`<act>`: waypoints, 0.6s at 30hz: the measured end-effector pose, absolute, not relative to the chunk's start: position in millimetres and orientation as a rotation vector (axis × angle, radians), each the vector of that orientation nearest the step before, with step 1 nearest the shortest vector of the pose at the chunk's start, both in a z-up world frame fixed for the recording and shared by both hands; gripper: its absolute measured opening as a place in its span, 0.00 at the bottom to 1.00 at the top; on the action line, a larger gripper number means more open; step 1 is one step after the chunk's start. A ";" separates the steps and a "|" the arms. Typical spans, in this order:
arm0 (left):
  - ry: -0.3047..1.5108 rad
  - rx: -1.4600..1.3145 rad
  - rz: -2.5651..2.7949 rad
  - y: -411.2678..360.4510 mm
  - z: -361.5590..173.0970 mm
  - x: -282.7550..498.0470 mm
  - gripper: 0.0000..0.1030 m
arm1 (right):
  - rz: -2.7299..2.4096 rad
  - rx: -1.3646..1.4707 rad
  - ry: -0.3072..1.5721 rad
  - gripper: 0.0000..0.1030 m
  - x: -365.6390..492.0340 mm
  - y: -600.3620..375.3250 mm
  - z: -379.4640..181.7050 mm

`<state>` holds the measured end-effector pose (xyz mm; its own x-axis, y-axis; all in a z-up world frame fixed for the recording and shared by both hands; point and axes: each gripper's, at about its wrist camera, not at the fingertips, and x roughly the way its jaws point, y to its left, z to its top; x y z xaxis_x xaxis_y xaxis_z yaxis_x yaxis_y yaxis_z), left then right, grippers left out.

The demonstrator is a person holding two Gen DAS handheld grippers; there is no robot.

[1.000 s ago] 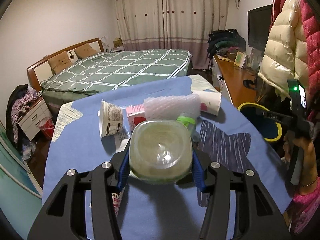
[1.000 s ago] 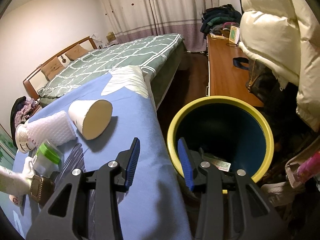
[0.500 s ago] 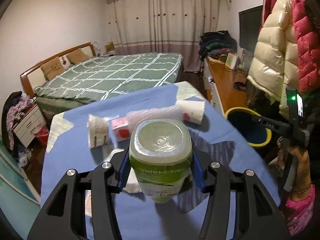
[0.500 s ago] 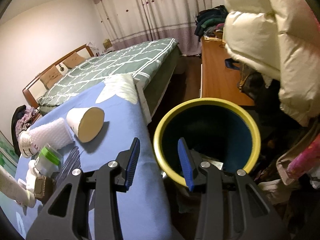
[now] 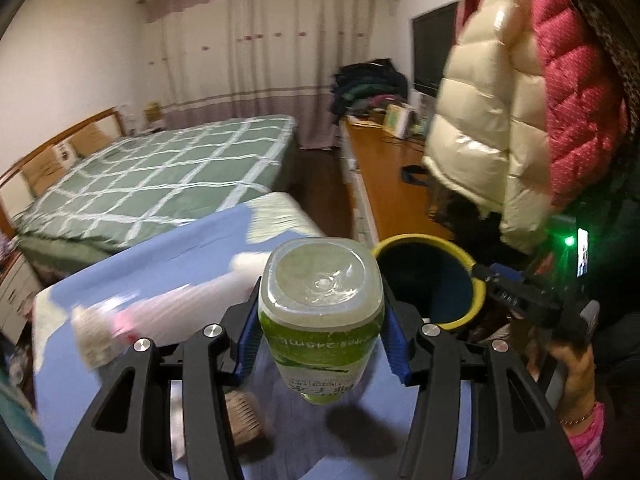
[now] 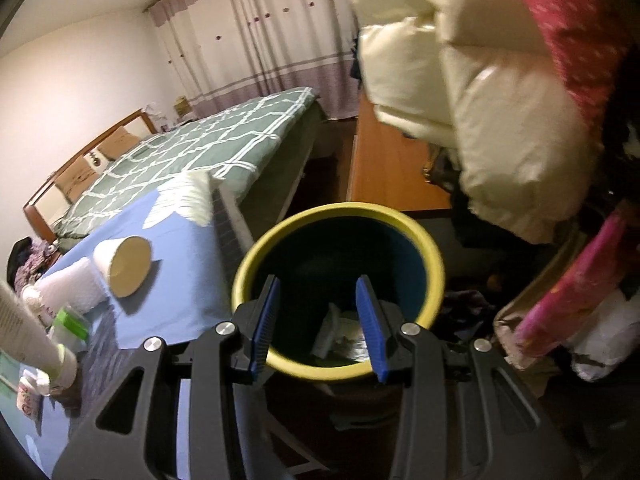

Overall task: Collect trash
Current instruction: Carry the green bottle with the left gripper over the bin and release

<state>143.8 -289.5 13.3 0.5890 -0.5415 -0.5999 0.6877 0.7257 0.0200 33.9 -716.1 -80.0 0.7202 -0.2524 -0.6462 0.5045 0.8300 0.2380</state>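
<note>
I saw that my left tool (image 5: 320, 340) was black with blue pads (image 5: 394, 346). It held a clear bottle (image 5: 320, 316) with a green and white label. My right tool (image 6: 318, 322) was black with blue pads (image 6: 370, 328) too. The bin (image 6: 434, 280) had a yellow rim and was dark blue inside. The counter (image 6: 188, 280) wore a blue cloth with white patches. A white paper cup (image 6: 122, 266) had a tan inside. The bed (image 5: 160, 176) was green with white crossing lines. The curtains (image 5: 256, 64) were cream with a mauve band. One puffy coat (image 5: 480, 120) was cream, and another coat (image 5: 572, 76) was pink-red with tiny light dots.
</note>
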 end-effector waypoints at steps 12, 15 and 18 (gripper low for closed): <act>0.647 0.299 -0.882 -447.9 -18.4 171.1 0.50 | -0.509 0.455 0.643 0.37 18.5 -751.8 -90.3; 0.707 0.317 -0.882 -478.6 -45.9 178.3 0.50 | -0.519 0.462 0.649 0.37 16.3 -755.6 -94.0; 0.764 0.343 -0.865 -498.9 -73.7 184.3 0.50 | -0.532 0.463 0.657 0.38 14.6 -758.7 -97.9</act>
